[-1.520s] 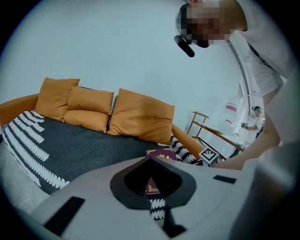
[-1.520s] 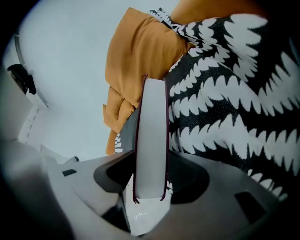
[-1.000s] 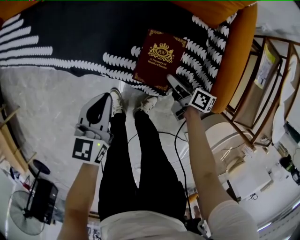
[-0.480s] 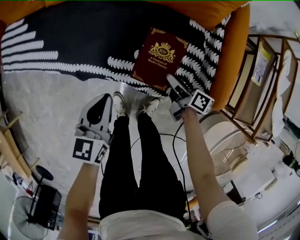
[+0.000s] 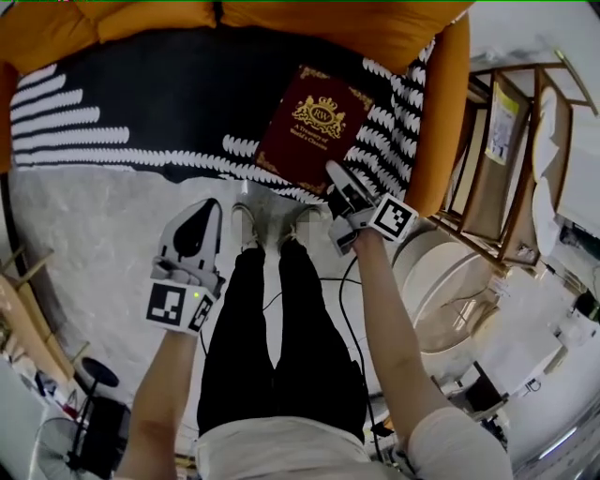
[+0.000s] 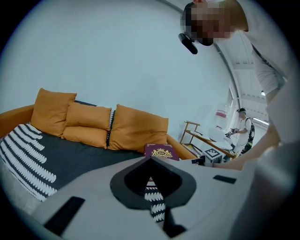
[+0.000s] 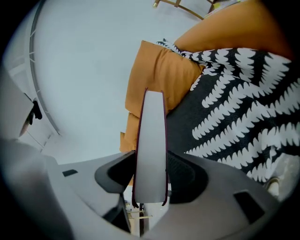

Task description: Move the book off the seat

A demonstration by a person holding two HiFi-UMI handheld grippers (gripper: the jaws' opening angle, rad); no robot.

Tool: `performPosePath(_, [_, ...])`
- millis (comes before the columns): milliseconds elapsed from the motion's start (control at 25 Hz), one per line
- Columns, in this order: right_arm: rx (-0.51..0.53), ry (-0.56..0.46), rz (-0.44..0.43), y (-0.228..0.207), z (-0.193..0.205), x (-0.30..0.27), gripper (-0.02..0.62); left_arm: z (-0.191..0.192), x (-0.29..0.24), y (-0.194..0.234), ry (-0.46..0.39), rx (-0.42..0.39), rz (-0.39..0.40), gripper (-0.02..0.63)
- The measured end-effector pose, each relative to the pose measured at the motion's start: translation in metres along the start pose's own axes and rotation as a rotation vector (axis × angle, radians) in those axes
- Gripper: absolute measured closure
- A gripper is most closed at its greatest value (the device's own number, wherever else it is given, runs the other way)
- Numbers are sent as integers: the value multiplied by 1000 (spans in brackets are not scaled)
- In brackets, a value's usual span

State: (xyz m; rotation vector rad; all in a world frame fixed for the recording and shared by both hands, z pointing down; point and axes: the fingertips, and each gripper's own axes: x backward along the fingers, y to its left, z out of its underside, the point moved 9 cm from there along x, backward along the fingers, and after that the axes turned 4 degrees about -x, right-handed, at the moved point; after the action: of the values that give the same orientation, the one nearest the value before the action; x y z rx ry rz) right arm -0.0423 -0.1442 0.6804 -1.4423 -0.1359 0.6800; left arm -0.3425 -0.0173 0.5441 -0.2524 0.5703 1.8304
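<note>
The dark red book [image 5: 314,127] with a gold crest lies over the right end of the sofa seat, on a black throw [image 5: 141,94] with white leaf print. My right gripper [image 5: 337,180] is shut on the book's near edge. In the right gripper view its pale page edge [image 7: 152,140] stands clamped between the jaws of the right gripper [image 7: 151,176]. My left gripper [image 5: 204,208] hangs over the floor, left of the person's legs, shut and holding nothing. In the left gripper view the book [image 6: 161,152] shows beyond the left gripper [image 6: 151,160].
Orange cushions [image 5: 281,19] line the sofa back and an orange armrest [image 5: 441,122] closes its right end. Wooden chairs [image 5: 506,141] and a white round stand [image 5: 450,291] crowd the right side. The person's legs [image 5: 281,328] stand between the grippers. Pale floor [image 5: 84,225] lies at left.
Both grippers have risen. The right one has carried the book's near edge up and slightly left with it. The left gripper stays shut and empty.
</note>
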Motion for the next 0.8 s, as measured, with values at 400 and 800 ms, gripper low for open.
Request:
performPosePath(400, [-12, -113, -11, 74, 14, 31, 373, -44, 29, -2, -46, -19, 75, 589])
performPosePath(800, [-12, -260, -14, 144, 12, 98, 373, -88, 56, -23, -100, -45, 156, 589])
